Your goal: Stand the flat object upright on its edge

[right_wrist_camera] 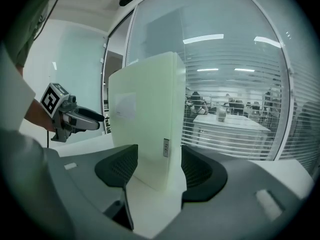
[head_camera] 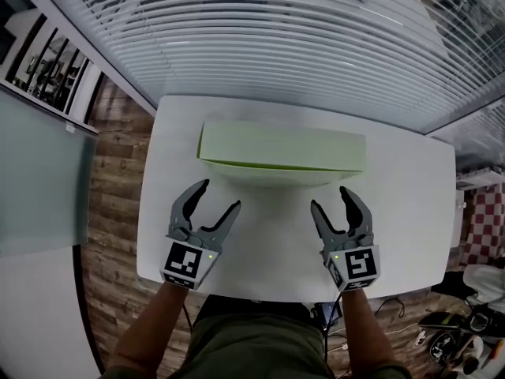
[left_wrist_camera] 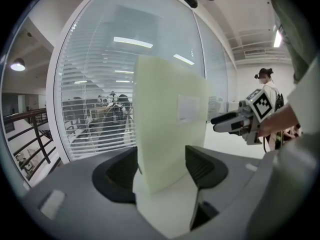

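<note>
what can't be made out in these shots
- Far face of the box: every view, hidden by the box itself.
- Tag on its end: right gripper view, too small to read.
- Sticker on its face: left gripper view, too blurred to read.
- Table near edge: head view, partly covered by the left gripper, right gripper and arms.
</note>
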The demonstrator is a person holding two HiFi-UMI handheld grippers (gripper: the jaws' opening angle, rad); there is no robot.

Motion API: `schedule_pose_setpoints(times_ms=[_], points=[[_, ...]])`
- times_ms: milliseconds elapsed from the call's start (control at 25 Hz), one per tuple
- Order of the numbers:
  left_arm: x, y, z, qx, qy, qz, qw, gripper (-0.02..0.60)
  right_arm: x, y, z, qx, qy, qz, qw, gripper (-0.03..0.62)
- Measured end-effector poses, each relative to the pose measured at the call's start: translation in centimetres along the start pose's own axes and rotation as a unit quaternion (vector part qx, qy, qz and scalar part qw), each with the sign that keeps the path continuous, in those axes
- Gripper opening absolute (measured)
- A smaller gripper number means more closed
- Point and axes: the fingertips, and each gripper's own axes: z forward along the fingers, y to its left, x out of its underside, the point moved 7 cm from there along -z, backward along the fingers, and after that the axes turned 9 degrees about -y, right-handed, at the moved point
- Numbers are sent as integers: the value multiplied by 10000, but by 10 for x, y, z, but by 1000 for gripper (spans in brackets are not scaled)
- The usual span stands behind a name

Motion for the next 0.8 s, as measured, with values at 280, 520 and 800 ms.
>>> schedule_pose_setpoints(times_ms=[280, 520, 800], points=[[-5, -2, -20, -71, -19, -13, 10000, 258, -15, 12, -13, -269, -224, 44, 9994, 275], [-19, 2, -33, 11, -186, 59, 9998, 196, -31, 29, -15, -467, -355, -35, 9983, 212], [-25, 6, -51, 158, -326, 77, 9993, 124, -50, 55, -13, -658, -491, -60, 9966, 114]])
